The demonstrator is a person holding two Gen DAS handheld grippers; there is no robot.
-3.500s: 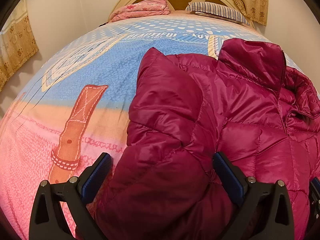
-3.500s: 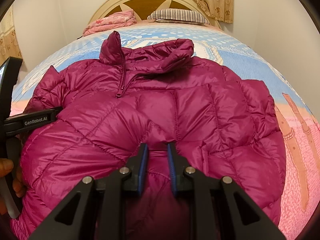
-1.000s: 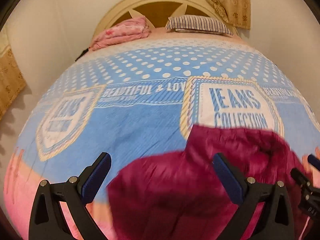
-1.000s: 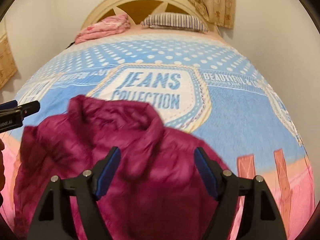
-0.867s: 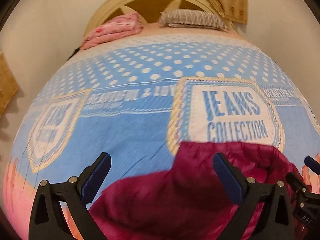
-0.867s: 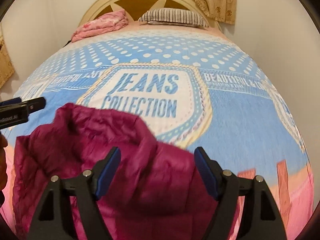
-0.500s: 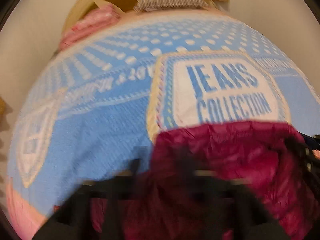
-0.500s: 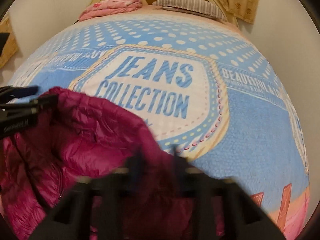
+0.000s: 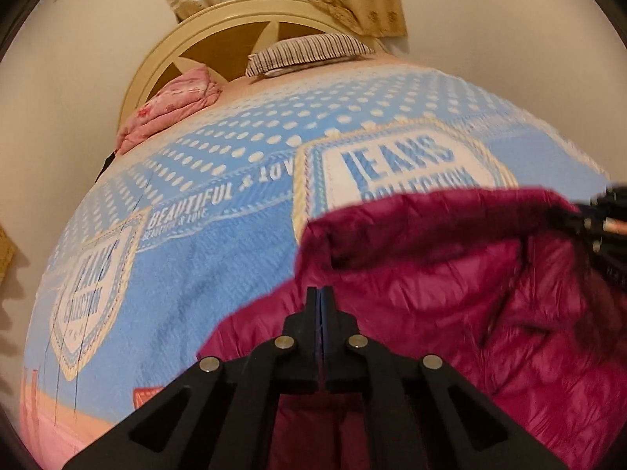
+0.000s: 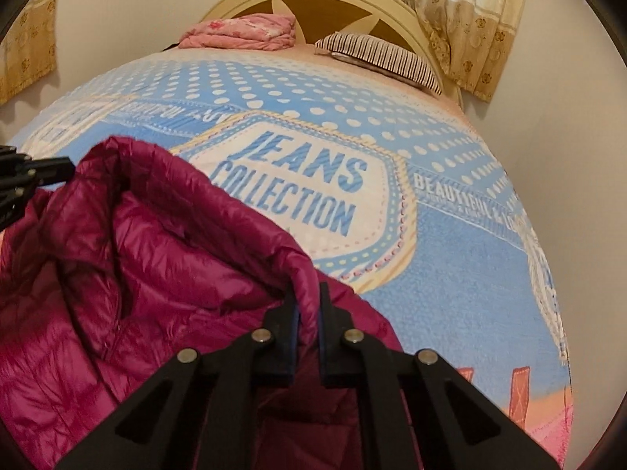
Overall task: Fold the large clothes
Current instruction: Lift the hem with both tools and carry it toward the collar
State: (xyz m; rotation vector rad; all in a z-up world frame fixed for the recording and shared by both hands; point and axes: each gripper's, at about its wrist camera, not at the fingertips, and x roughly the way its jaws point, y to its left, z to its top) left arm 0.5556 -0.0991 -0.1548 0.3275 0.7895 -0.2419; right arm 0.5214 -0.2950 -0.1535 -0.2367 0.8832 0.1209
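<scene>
A dark magenta quilted down jacket (image 9: 450,293) lies on the bed, its far edge raised in a ridge. My left gripper (image 9: 319,293) has its jaws closing, the fingers pressed flat together at the jacket's left edge. In the right wrist view the left gripper (image 10: 58,168) meets the jacket's (image 10: 137,274) raised corner. My right gripper (image 10: 309,297) has its jaws closing too, and a thick fold of the jacket's edge is pinched between its fingers. At the right edge of the left wrist view, the right gripper (image 9: 599,211) shows blurred.
The blue and pink bedspread (image 10: 450,274) printed "JEANS COLLECTION" stretches beyond the jacket. A striped pillow (image 10: 380,58) and a folded pink quilt (image 10: 243,31) lie by the cream headboard (image 9: 219,35). Curtains (image 10: 470,8) hang behind, and walls close in on both sides.
Both grippers went from wide open to shut on the jacket's far edge. Both rolled and dropped slightly, and the jacket's edge now stands up between them.
</scene>
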